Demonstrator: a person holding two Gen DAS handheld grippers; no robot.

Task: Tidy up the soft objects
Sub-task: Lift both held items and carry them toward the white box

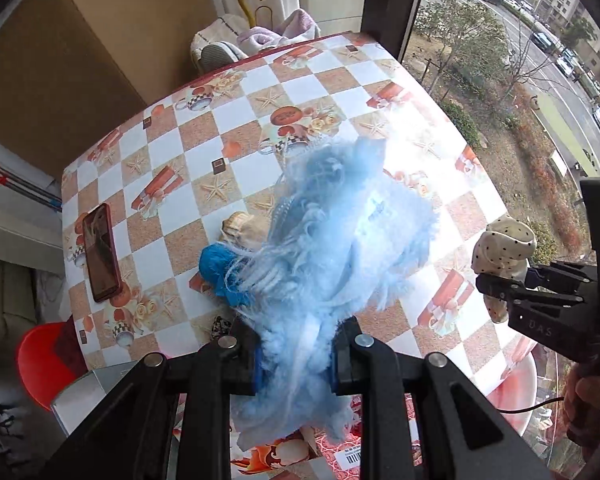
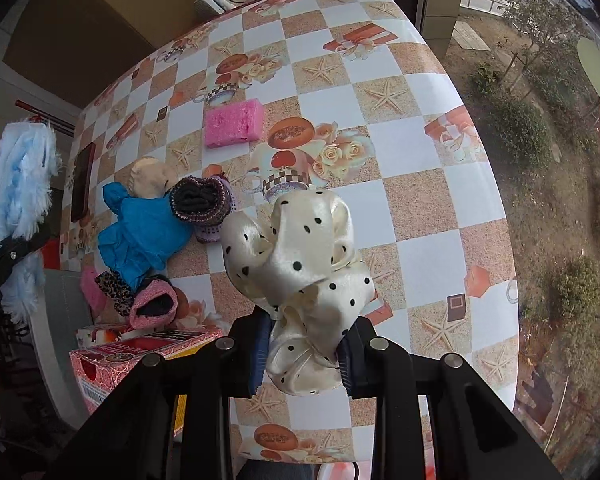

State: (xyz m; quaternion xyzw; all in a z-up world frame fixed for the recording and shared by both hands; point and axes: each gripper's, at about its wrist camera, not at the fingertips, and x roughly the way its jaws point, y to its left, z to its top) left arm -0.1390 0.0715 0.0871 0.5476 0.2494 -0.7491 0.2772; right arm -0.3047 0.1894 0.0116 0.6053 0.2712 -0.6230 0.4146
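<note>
While both grippers hang above the table (image 2: pixel 420 152), each has a soft thing clamped in its fingers. The left gripper (image 1: pixel 296 364) is closed as tight as it goes on a fluffy light-blue duster (image 1: pixel 332 248), whose fringe bulges out past the fingers (image 1: pixel 346 356) and hides much of the table's middle in the left wrist view. The right gripper (image 2: pixel 306 352) has its fingers (image 2: pixel 350 364) pressed in on a cream satin scrunchie (image 2: pixel 300 264) with black dots, which is bunched up between the pads and lifted off the table.

Taking the table as the landmark: near its middle lies a pink sponge (image 2: pixel 234 128), flat and apart from the rest. Toward the table's left side a blue cloth (image 2: pixel 148 232) lies crumpled, touching a beige soft piece (image 2: pixel 148 176) on its far side and a dark knitted roll with a purple edge (image 2: pixel 204 204) on its right. Closer to the table's near left corner sit a leopard-print scrunchie (image 2: pixel 114 288) and a pink knitted piece (image 2: pixel 156 304), just beside the blue cloth. A dark red phone (image 1: pixel 102 252) lies flat along the table's left edge. At the near left corner stands a red patterned box (image 2: pixel 140 354). Beyond the table's far edge, folded towels (image 1: pixel 260 36) rest on a chair, and past its right side a window looks down on shrubs and a street.
</note>
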